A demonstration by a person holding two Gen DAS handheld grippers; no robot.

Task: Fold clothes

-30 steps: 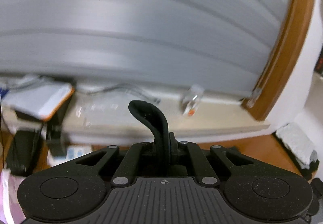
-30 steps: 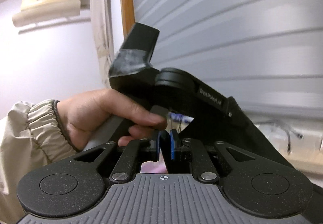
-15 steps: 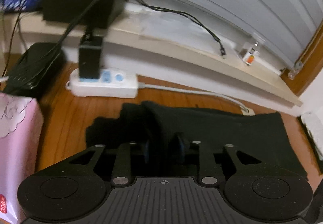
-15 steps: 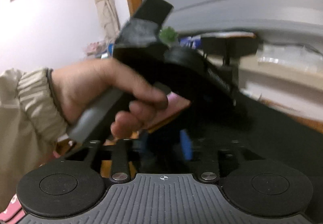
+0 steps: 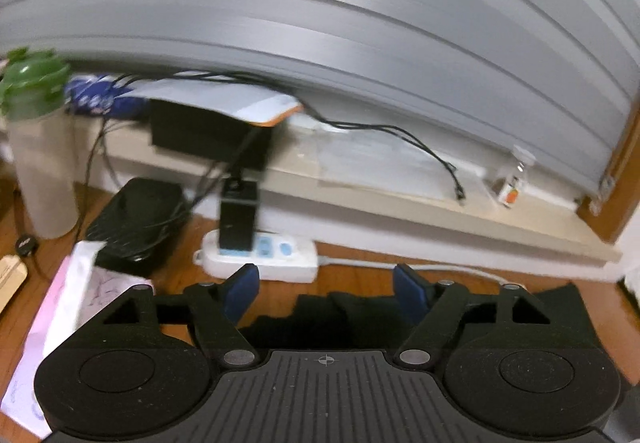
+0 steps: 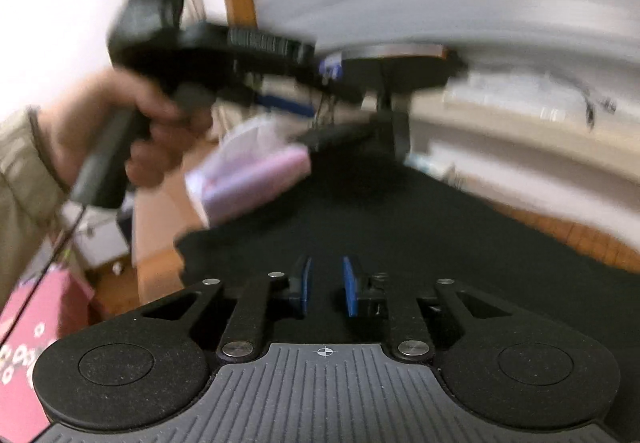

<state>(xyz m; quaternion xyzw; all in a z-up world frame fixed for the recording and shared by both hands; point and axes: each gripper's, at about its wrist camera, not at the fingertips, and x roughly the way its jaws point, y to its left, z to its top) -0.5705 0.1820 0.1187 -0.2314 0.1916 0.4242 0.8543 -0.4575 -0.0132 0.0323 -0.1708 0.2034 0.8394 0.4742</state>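
Black garment (image 5: 360,317): lies spread on the wooden counter (image 5: 352,277), its rumpled near edge just in front of the power strip (image 5: 260,257); in the right wrist view it covers the counter out toward the window ledge.

Left tongs (image 5: 326,283): spread wide, blue pads apart and holding nothing, poised just above the garment's rumpled edge on the near side of the power strip.

Change at the left: half a second ago these tongs were pressed together with cloth bunched at the pads; now they stand apart (the cloth has been let go and lies on the counter).

Right tongs (image 6: 327,285): pads a little apart, nothing visibly between them, low over the garment. Half a second ago their pads were harder to read, so I claim only that they are parted now.

Left hand (image 6: 132,131): seen from the right wrist view, gripping the left tool's handle, blurred with motion, above the garment's far left edge.

Pink tissue pack (image 5: 80,307): just left of the garment, nearer than the power strip.

Meaning for the task: judging by both tongs being empty, one lay-down looks finished and the next hold on an edge is not yet taken.
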